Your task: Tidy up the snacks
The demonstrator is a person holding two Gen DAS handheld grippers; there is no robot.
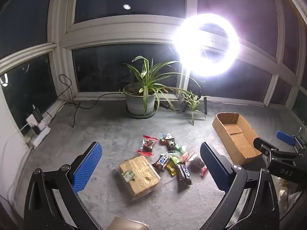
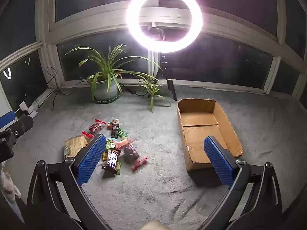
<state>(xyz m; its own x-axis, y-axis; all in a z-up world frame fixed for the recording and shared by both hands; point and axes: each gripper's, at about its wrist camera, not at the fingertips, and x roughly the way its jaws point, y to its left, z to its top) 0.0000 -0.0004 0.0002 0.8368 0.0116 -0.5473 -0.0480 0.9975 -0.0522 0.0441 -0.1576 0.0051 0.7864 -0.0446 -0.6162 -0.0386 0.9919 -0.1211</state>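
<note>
a home bay-window nook at night: grey carpet (image 2: 153,191), potted plant (image 1: 142,95), ring light (image 2: 164,16), power strip (image 1: 39,132) by the window frames (image 1: 61,44).

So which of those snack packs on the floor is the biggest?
The tan flat package, at the pile's left end in both views; every other snack beside it is a small wrapper.

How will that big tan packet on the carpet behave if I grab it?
The tan packet looks blocky and flat-sided, so probably fairly stiff and unlikely to roll. Its clear wrap shines, so the pads may slip. It is the biggest snack there, likely the heaviest, and needs wide-open jaws like the left gripper has now.
</note>
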